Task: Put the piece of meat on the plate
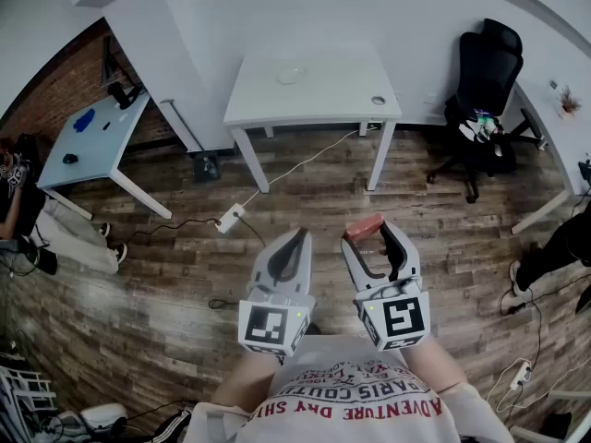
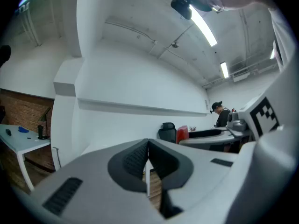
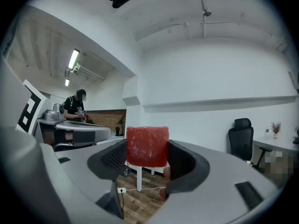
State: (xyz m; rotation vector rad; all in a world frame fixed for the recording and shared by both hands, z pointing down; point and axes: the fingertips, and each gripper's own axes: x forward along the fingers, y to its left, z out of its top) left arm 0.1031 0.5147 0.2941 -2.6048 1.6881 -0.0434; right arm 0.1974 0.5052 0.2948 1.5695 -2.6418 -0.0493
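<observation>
A red, block-shaped piece of meat (image 1: 363, 227) (image 3: 147, 146) sits between the tips of my right gripper (image 1: 367, 231) (image 3: 147, 158), which is shut on it and held level above the wood floor. Beside it, my left gripper (image 1: 297, 238) (image 2: 147, 147) is shut, its pads meeting with nothing between them. Both point toward a white table (image 1: 342, 90) some way ahead. A pale plate (image 1: 290, 75) lies on the table's far middle. The left gripper view also catches the meat (image 2: 182, 133) off to its right.
A black office chair (image 1: 485, 90) stands right of the table. Another white desk (image 1: 97, 141) with small items is at the left. A power strip (image 1: 230, 217) and cables lie on the floor between me and the table. People sit at both edges.
</observation>
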